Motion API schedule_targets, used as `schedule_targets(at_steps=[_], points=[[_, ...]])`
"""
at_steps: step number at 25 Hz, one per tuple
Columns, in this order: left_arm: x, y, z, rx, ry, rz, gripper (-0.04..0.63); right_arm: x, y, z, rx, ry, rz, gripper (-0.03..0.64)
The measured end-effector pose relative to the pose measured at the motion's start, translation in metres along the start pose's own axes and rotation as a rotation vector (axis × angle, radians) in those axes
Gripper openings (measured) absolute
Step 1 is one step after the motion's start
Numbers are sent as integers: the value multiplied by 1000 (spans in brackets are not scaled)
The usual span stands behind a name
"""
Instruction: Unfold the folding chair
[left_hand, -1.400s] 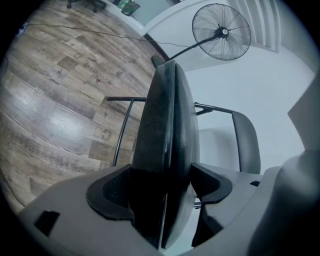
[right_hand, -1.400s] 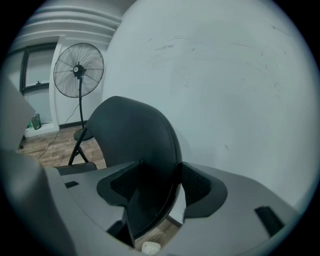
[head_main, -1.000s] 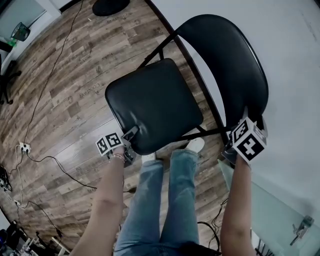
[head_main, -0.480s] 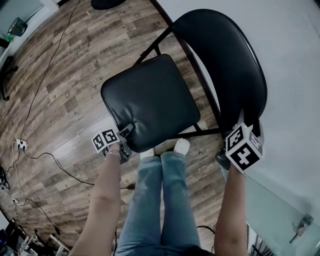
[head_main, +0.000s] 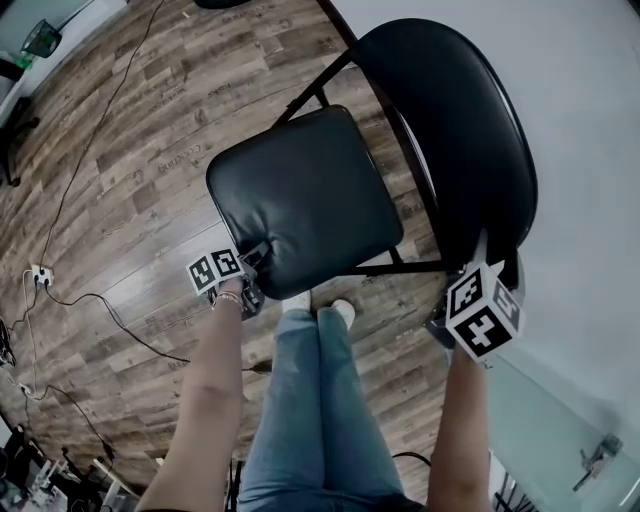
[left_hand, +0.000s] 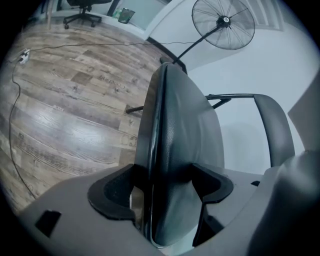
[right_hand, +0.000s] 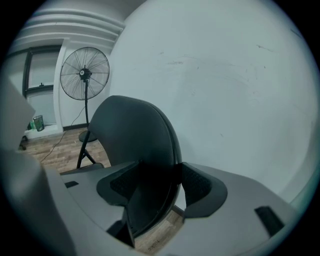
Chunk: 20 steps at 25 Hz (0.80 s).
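In the head view the chair (head_main: 345, 160) stands upper centre on the floor (head_main: 130, 200), the left gripper (head_main: 250, 262) at the seat's (head_main: 300, 210) lower-left corner, the right gripper (head_main: 487, 262) at the backrest's (head_main: 455, 130) lower end. In the left gripper view the jaws clamp the seat's edge. In the right gripper view the jaws grip the backrest's rim.
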<state>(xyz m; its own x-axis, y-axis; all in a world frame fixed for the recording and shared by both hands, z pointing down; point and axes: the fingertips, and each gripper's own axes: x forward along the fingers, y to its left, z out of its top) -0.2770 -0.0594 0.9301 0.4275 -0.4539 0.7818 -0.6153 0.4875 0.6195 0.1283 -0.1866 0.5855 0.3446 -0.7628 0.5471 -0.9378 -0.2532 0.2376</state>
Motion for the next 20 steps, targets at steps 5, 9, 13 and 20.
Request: schedule_targets(at_steps=[5,9,13,20], points=[[-1,1,0,-4,-9,14,359,0,1,0,1,3,1,245],[-4,1,-1,2,8,52,360,0,0,0,-1,-3,2,247],[-14,3,-2,-14,-27,105,412,0,1,-1,-19,-29,-4,247],[-36,-25,-11,-82,-101,87,485,-2,0,-1,-23,-11,2,246]])
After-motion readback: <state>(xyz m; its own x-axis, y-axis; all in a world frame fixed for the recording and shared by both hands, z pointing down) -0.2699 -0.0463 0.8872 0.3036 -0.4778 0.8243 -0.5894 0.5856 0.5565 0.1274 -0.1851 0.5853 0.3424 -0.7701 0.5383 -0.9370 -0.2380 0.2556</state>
